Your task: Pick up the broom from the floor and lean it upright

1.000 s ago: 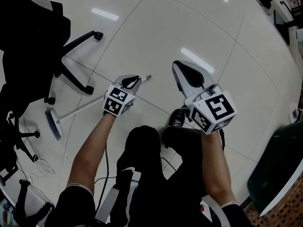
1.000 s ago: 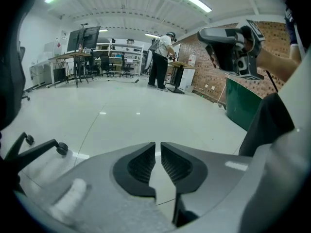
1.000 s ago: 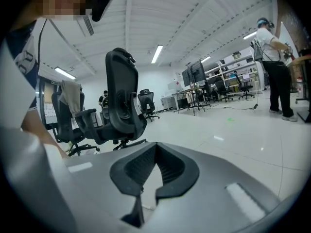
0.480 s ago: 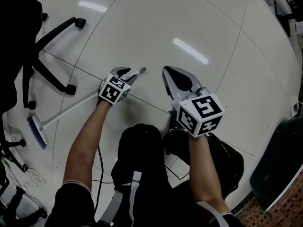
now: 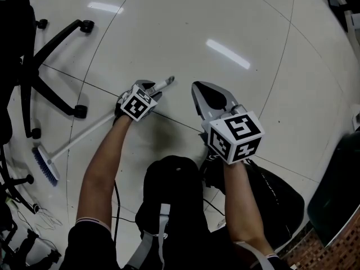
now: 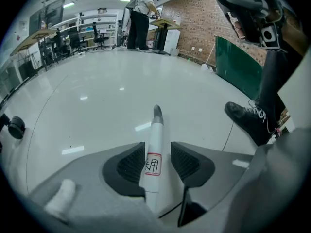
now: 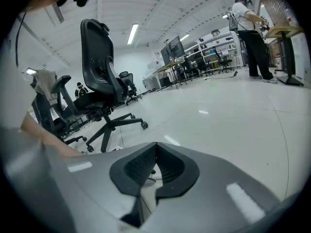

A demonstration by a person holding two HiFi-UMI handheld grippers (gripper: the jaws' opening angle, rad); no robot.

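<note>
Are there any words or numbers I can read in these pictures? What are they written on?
"用": on the red-edged white label stuck to the broom handle. The character before it is half hidden and unreadable.
Marker cubes: only black-and-white square patterns, no words or numbers.

Broom white-handled, bristles blue — floor glossy white, office chair black.

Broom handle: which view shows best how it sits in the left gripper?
Left gripper view: the broom handle lies between the left gripper's jaws, which have just been opening. Head view shows the broom's length, jaws hidden. Right gripper view misses it.
</note>
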